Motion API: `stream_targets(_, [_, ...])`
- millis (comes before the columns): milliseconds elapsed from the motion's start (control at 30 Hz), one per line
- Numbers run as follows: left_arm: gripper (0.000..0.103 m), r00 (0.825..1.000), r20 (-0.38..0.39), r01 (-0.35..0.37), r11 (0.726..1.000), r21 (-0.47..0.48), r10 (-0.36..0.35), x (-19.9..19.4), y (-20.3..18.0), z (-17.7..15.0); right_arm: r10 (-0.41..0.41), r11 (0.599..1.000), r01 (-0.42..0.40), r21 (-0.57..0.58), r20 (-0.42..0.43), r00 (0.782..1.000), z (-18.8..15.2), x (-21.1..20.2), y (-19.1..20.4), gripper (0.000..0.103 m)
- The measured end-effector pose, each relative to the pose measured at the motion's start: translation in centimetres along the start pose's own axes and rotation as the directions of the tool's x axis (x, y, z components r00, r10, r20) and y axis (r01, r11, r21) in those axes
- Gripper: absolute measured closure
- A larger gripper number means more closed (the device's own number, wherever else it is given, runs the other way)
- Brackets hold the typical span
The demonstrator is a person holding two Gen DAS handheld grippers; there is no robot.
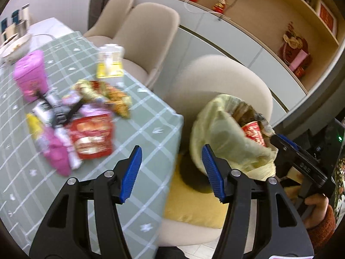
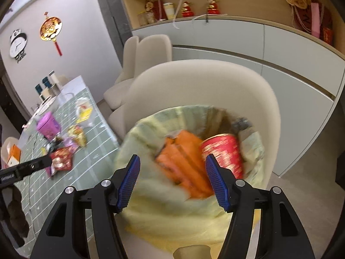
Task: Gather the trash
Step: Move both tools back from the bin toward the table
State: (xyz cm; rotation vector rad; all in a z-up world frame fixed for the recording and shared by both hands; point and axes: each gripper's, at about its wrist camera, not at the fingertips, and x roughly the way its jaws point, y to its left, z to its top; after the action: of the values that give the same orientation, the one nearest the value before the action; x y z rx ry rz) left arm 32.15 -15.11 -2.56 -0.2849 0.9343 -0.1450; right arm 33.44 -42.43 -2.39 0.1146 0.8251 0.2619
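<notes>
The left gripper (image 1: 171, 173) hangs open and empty over the table edge (image 1: 163, 133). The right gripper (image 2: 171, 181), jaws spread and empty, hovers above the yellow-lined trash bin (image 2: 151, 211) holding an orange wrapper (image 2: 183, 161).

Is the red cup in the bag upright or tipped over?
Tipped: the red cup lies on its side in the yellow bag, beside an orange wrapper.
</notes>
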Motion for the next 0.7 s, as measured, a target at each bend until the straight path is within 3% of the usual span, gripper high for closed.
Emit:
stream_targets(233, [0.048, 0.992, 0.082, -0.092, 0.992, -0.085, 0.099, -4.9, 9.2, -0.7, 0.060, 0.998, -0.058, -0.019, 0.073, 0.996, -1.9, -2.8, 6.9, 0.043])
stream_targets(367, [0.048, 0.987, 0.110, -0.104, 0.985, -0.137, 0.120, -6.5, 14.3, -1.4, 0.069, 0.997, -0.065, -0.045, 0.083, 0.994, -2.9, -3.4, 10.9, 0.043])
stream_targets(467, [0.044, 0.988, 0.119, -0.083, 0.987, -0.139, 0.100, -7.1, 16.6, -1.7, 0.061, 0.995, -0.056, -0.078, 0.074, 0.995, -3.5, -3.3, 13.6, 0.043])
stream_targets(700, [0.044, 0.999, 0.040, 0.019, 0.978, -0.206, -0.011, -4.2, 19.3, -1.5, 0.038, 0.996, -0.033, -0.087, 0.054, 0.998, -4.2, -2.4, 17.4, 0.043])
